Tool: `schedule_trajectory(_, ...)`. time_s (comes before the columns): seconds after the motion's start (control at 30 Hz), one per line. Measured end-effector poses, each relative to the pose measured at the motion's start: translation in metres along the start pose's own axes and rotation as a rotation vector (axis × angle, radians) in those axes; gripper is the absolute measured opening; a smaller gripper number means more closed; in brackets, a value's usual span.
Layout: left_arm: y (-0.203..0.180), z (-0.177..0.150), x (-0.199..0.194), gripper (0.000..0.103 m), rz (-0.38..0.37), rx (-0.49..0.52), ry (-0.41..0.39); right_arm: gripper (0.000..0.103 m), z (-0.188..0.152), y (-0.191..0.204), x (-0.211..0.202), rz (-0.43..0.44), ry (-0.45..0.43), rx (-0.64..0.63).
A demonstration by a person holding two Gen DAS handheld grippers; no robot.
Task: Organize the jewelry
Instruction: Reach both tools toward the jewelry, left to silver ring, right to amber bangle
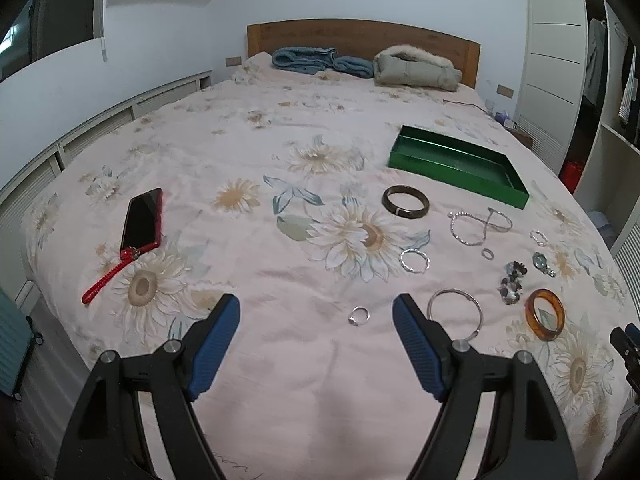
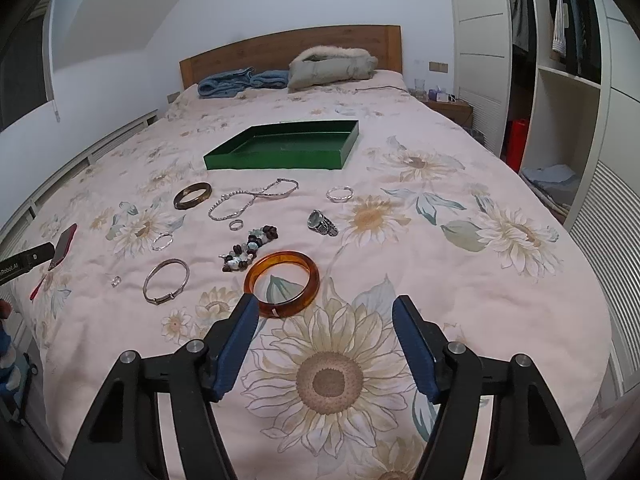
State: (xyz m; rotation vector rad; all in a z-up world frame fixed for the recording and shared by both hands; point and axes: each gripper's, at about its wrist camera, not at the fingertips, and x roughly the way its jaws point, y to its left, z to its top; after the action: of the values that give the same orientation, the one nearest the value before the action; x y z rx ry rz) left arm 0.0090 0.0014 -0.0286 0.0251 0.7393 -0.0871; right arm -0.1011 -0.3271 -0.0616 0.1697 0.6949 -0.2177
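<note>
Jewelry lies scattered on a floral bedspread before an empty green tray (image 1: 460, 162) (image 2: 280, 158). My left gripper (image 1: 316, 308) is open and empty, just short of a small silver ring (image 1: 359, 315) (image 2: 116, 281) and a silver bangle (image 1: 454, 314) (image 2: 166, 282). My right gripper (image 2: 326, 308) is open and empty, its left finger just in front of an amber bangle (image 2: 282, 283) (image 1: 545, 314). Further off lie a dark bangle (image 1: 405, 200) (image 2: 192, 195), a silver chain (image 1: 480, 225) (image 2: 252, 198), a bead bracelet (image 1: 512, 282) (image 2: 250, 248), a watch (image 2: 322, 223) and further rings.
A red-cased phone (image 1: 142, 220) with a red strap lies at the left. Folded blue clothes (image 1: 316, 60) and a grey jacket (image 1: 416, 68) sit by the wooden headboard. White wardrobes (image 2: 560, 100) stand to the right, and a low white cabinet (image 1: 100, 128) to the left.
</note>
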Motion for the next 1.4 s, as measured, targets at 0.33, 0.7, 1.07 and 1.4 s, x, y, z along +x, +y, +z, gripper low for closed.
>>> schedule_trajectory(0.33,0.002,-0.003,0.005,0.078,0.027,-0.024,-0.032,0.064,0.000,-0.006,0.008,0.007,0.009,0.010)
schedule_trajectory(0.7,-0.006,-0.008,0.023,0.078,-0.031,0.015,0.047,0.056,-0.002,-0.007,0.020,0.023,0.030,0.014)
schedule_trajectory(1.07,-0.014,-0.022,0.065,0.066,-0.126,0.066,0.146,0.048,-0.004,-0.007,0.052,0.046,0.091,0.020)
schedule_trajectory(1.4,-0.020,-0.022,0.120,0.039,-0.148,0.070,0.234,0.048,0.004,-0.004,0.086,0.063,0.143,0.022)
